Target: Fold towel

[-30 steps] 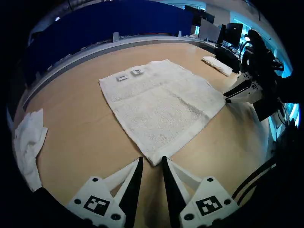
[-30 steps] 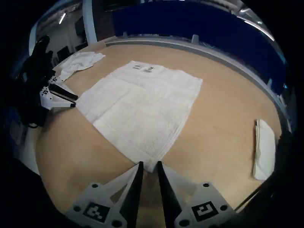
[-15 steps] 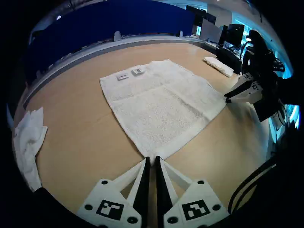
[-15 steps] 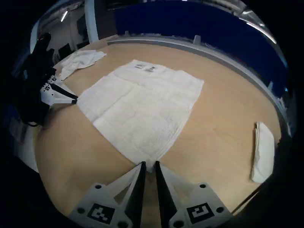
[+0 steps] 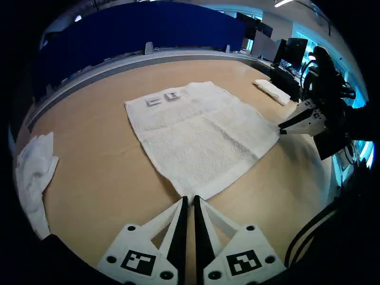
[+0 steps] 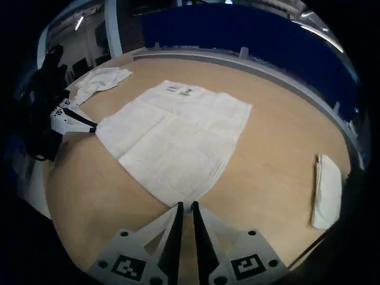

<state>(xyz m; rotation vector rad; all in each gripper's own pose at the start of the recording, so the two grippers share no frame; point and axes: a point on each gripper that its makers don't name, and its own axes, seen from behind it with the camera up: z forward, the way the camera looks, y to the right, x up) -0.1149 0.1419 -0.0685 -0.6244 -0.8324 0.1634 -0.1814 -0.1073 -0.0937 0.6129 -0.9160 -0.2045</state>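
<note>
Towel lies spread flat on the tabletop, reaching forward from both tools. The left tool is all but closed — its fingers pinch the towel corner at their tips. The right tool pinches another corner the same way. A folded cloth lies well off to its right.

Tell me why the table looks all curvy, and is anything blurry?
Left gripper view: the fisheye lens bends the table into a bowl shape; the towel looks sharp, its weave visible; bright bluish glare sits at the right edge. Right gripper view: the same bending; the towel is sharp too, and the far left looks dim.
</note>
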